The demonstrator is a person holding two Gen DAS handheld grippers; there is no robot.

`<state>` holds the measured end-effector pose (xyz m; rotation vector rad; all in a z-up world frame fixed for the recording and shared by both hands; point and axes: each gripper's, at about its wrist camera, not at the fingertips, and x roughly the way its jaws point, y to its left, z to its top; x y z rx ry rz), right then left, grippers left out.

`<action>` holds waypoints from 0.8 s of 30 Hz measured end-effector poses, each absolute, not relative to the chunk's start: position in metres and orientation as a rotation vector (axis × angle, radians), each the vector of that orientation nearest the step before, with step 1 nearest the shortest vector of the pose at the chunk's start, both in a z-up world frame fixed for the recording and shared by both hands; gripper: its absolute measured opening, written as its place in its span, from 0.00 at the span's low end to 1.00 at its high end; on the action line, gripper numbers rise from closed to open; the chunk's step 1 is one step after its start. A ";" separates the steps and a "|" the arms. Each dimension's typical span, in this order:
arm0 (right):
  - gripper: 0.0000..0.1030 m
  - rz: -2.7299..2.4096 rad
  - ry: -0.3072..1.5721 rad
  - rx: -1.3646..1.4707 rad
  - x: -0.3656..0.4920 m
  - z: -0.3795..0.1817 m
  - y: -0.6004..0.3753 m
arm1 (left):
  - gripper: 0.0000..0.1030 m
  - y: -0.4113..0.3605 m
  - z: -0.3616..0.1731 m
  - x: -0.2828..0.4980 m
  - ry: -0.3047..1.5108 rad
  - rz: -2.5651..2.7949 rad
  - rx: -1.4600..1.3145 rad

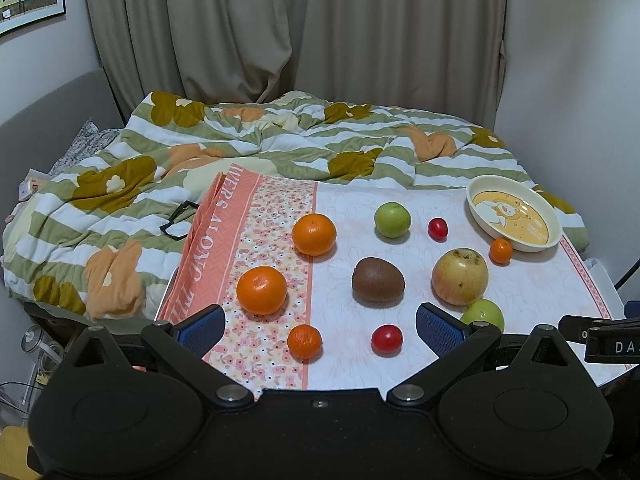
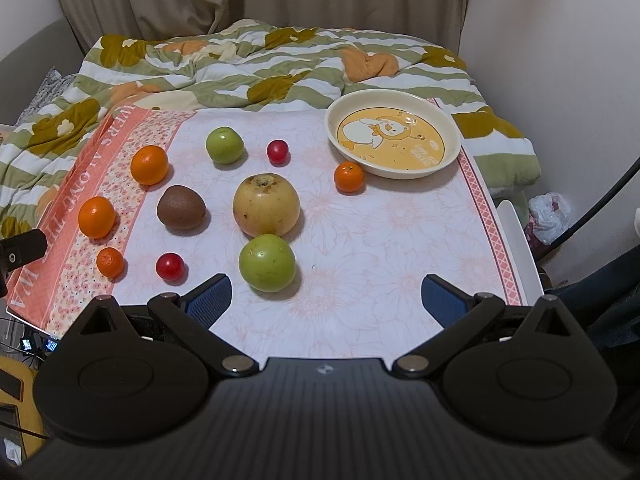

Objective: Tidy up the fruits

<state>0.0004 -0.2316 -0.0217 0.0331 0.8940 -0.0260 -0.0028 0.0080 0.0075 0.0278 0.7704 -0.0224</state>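
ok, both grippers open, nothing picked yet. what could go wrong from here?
1. The fruit is round and loose on the cloth: a nudge from open fingers could send the near green apple or the cherry tomato rolling toward the front edge.
2. The plate sits at the far right corner, by the edge; a push could tip it off.

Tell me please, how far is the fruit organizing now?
Nothing looks done: the duck-print plate holds no fruit. Nothing is in hand; the left hand-held gripper and right hand-held gripper are both open. Everything is left: the yellow apple, kiwi and the other fruits lie scattered on the floral cloth.
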 end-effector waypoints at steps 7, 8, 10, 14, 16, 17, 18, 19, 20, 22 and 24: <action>1.00 -0.026 0.894 0.033 0.001 -0.022 -0.231 | 1.00 0.008 0.007 -0.003 0.770 -0.022 0.027; 1.00 -0.026 0.894 0.033 0.000 -0.022 -0.231 | 1.00 0.007 0.007 -0.003 0.770 -0.022 0.027; 1.00 -0.024 0.892 0.034 0.001 -0.022 -0.232 | 1.00 0.008 0.007 -0.003 0.770 -0.023 0.026; 1.00 -0.025 0.892 0.034 0.001 -0.021 -0.231 | 1.00 0.008 0.008 -0.002 0.768 -0.025 0.025; 1.00 -0.027 0.891 0.035 0.002 -0.021 -0.231 | 1.00 0.008 0.008 -0.002 0.769 -0.026 0.025; 1.00 -0.025 0.892 0.035 0.002 -0.021 -0.231 | 1.00 0.008 0.008 -0.002 0.769 -0.025 0.024; 1.00 -0.024 0.893 0.035 0.002 -0.022 -0.230 | 1.00 0.008 0.009 -0.001 0.770 -0.027 0.025; 1.00 -0.025 0.894 0.035 0.003 -0.022 -0.230 | 1.00 0.007 0.010 0.000 0.771 -0.027 0.026; 1.00 -0.024 0.894 0.035 0.003 -0.022 -0.229 | 1.00 0.007 0.010 0.000 0.770 -0.027 0.026; 1.00 -0.022 0.891 0.036 0.003 -0.022 -0.229 | 1.00 0.007 0.010 0.001 0.770 -0.027 0.026; 1.00 -0.023 0.888 0.034 0.003 -0.022 -0.227 | 1.00 0.006 0.010 0.001 0.771 -0.026 0.026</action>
